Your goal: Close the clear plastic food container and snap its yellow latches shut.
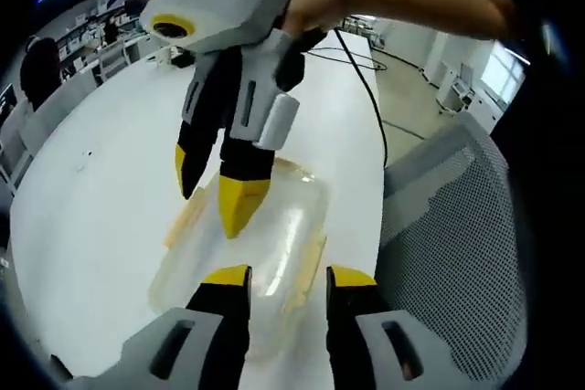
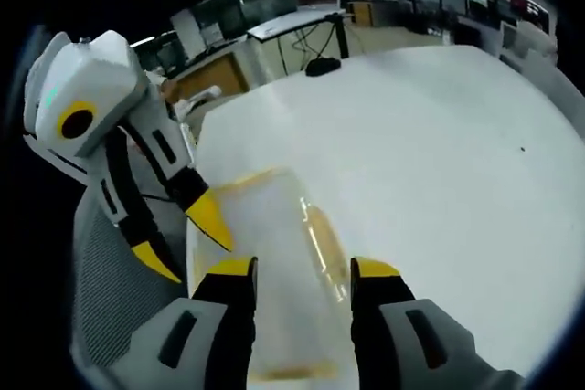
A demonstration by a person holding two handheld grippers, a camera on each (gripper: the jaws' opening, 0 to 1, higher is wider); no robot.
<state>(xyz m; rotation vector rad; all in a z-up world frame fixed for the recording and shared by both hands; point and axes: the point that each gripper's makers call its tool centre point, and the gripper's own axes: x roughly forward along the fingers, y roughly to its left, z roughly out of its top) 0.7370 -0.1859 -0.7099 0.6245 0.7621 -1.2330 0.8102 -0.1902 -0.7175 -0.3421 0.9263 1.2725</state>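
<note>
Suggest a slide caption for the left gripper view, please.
Two open grippers, left and right, poised over a clear food container on a white table.

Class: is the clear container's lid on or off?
On. The lid covers the clear container; whether its yellow latches are snapped, cannot tell.

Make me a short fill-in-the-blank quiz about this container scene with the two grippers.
1. The clear container rests on a ____ table.
2. The container's latches are coloured ____.
3. Both the left gripper and the right gripper have their jaws ____.
4. Beside the table stands a grey mesh ____.

Missing words: white; yellow; open; chair
</note>
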